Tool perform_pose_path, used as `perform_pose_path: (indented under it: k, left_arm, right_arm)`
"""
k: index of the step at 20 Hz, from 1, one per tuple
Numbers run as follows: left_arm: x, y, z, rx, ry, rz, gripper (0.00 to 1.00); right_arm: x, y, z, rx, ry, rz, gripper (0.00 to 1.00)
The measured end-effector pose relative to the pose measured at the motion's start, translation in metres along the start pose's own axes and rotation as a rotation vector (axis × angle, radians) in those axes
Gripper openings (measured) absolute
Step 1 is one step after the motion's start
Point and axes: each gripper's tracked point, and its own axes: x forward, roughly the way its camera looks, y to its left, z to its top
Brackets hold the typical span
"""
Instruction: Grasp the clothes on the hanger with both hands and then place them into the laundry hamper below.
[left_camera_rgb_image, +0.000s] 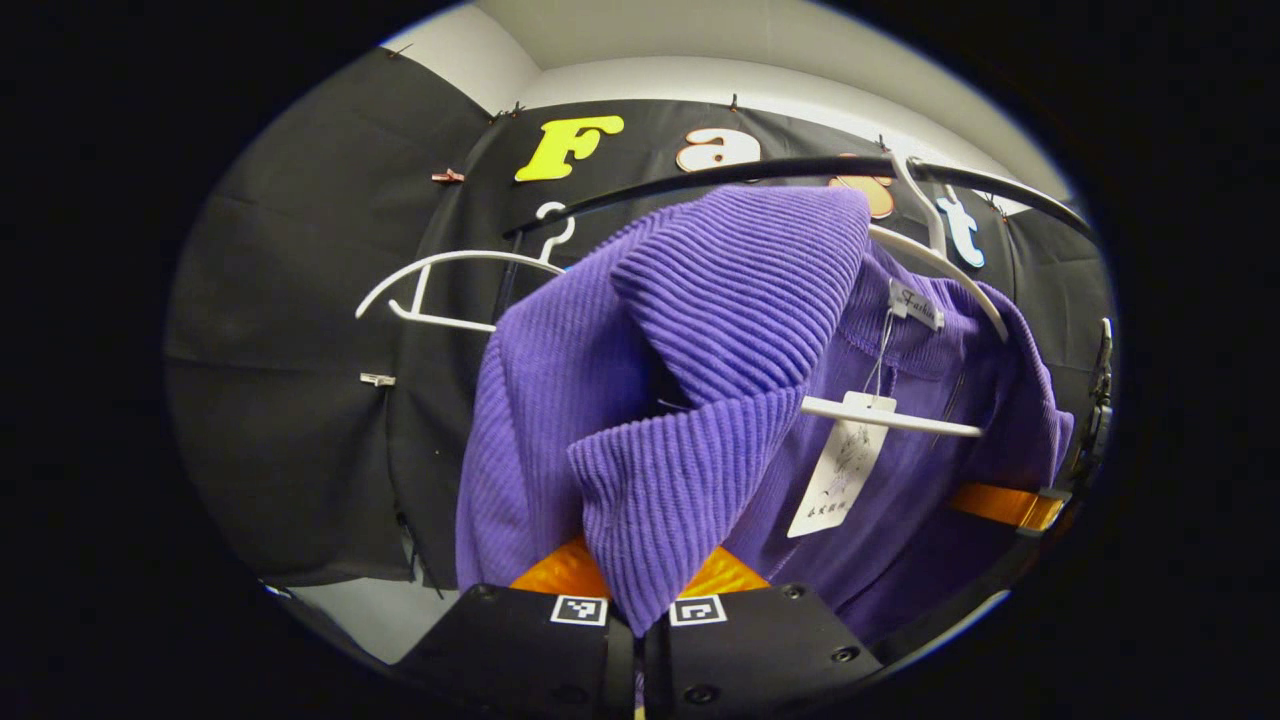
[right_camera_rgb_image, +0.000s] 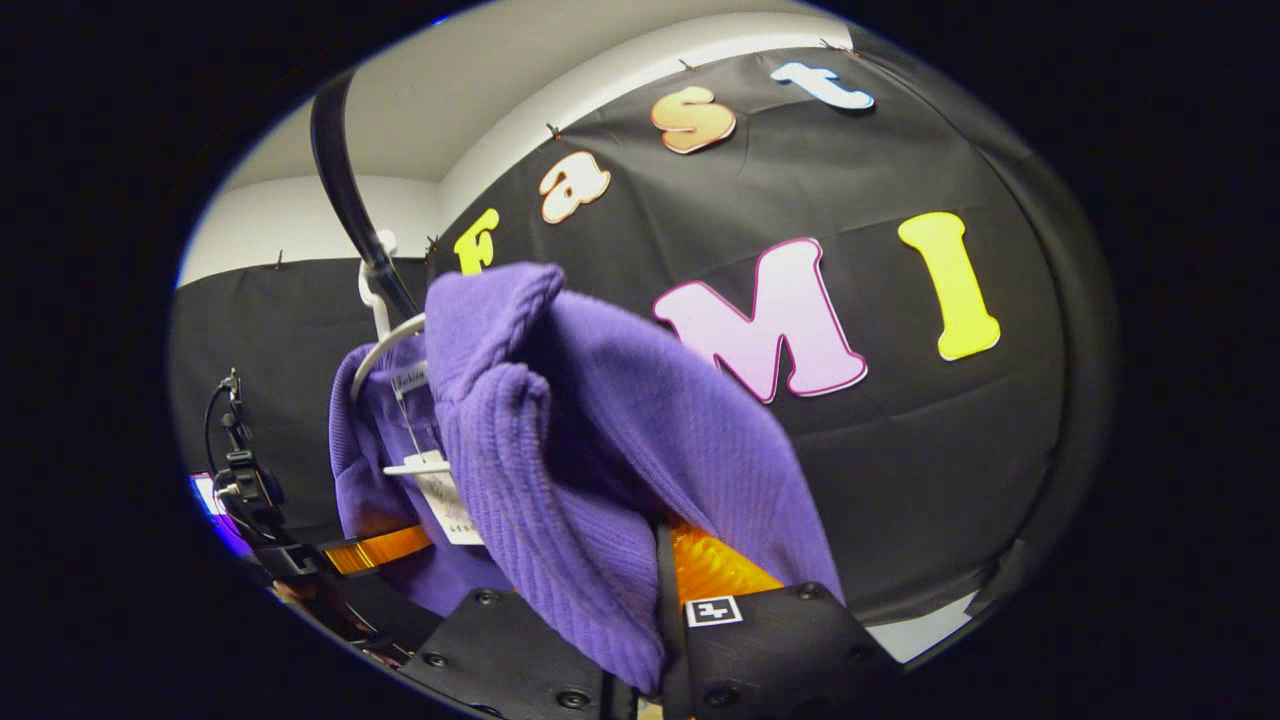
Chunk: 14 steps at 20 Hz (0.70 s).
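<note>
The purple sweater (left_camera_rgb_image: 640, 400) hangs on its white hanger (left_camera_rgb_image: 940, 265) from the rail (left_camera_rgb_image: 700, 175). Both the left hand-held gripper (left_camera_rgb_image: 638, 612) and right hand-held gripper (right_camera_rgb_image: 665, 625) pinch its ribbed fabric. Lifting it off and lowering it into the hamper remain.

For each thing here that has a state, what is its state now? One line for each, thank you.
Purple sweater: on its hanger, both sides gripped and pulled up.
White hanger: hooked on the rail, inside the sweater.
Second white hanger: on the rail, bare.
Paper tag: hanging from the collar.
Left gripper: shut on the sweater.
Right gripper: shut on the sweater.
</note>
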Motion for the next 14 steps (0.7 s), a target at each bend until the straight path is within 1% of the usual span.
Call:
perform_pose_path:
  k: [1,2,3,6,7,9,12,13,14]
  left_arm:
    - [-0.004,0.005,0.005,0.025,-0.005,0.011,0.08]
    - [-0.009,0.011,0.011,0.042,-0.015,0.028,0.1]
    - [-0.013,0.015,0.017,0.043,-0.028,0.04,0.1]
    - [-0.033,0.024,0.039,0.031,-0.079,0.074,0.08]
    - [-0.039,0.027,0.047,0.026,-0.087,0.08,0.1]
    - [-0.049,0.027,0.058,0.011,-0.101,0.089,0.1]
    - [-0.068,0.021,0.069,-0.015,-0.099,0.07,0.09]
    - [-0.074,0.018,0.076,-0.03,-0.102,0.05,0.09]
    - [-0.079,0.012,0.075,-0.055,-0.077,0.021,0.09]
  right_arm:
    - [-0.004,0.001,0.008,0.019,-0.016,0.02,0.18]
    - [-0.007,0.002,0.017,0.045,-0.033,0.043,0.18]
    - [-0.009,0.003,0.027,0.066,-0.053,0.06,0.17]
    - [-0.015,0.001,0.044,0.067,-0.088,0.086,0.18]
    - [-0.016,0.004,0.048,0.079,-0.095,0.102,0.18]
    - [-0.018,0.006,0.057,0.099,-0.123,0.116,0.18]
    - [-0.019,0.001,0.063,0.107,-0.146,0.102,0.18]
    - [-0.02,0.001,0.064,0.108,-0.152,0.099,0.18]
    - [-0.019,0.0,0.066,0.105,-0.158,0.094,0.18]
